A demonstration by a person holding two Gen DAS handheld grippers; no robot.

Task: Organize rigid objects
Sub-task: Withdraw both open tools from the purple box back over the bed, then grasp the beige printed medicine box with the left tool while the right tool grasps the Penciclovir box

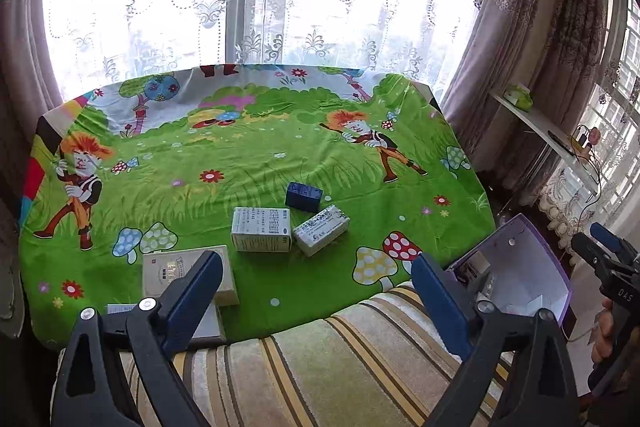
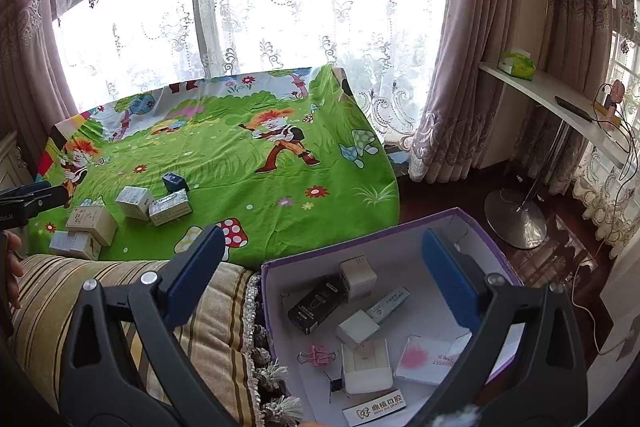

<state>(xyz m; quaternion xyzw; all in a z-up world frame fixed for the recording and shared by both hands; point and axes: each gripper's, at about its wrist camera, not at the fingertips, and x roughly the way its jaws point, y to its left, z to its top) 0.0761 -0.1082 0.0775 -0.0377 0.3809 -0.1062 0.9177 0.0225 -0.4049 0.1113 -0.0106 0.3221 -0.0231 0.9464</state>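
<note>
Both tongs are spread wide and pinch nothing: the left tongs [image 1: 316, 291] hang over the near edge of the bed, and the right tongs [image 2: 322, 275] hang over the purple cardboard box [image 2: 472, 223], which sits off the bed's right corner. I think the job is about half done. Many small things already lie in the box: a black carton [image 2: 318, 303], a few white cartons [image 2: 358, 327], a pink binder clip [image 2: 320, 354] and a card with a pink blot [image 2: 420, 359]. Still waiting on the green cartoon bedsheet [image 1: 280, 155] are a dark blue box [image 1: 304, 195], two white medicine boxes [image 1: 262, 229] touching each other in the middle, and two more pale boxes [image 1: 184, 277] stacked near the left tongs. So about five boxes are left to move. A white strip in the box reads "DING ZHI DENTAL" [image 2: 376, 407]. The black handle at the right says "DAS" [image 1: 624, 294]. The print on the medicine boxes is too small to read.
</note>
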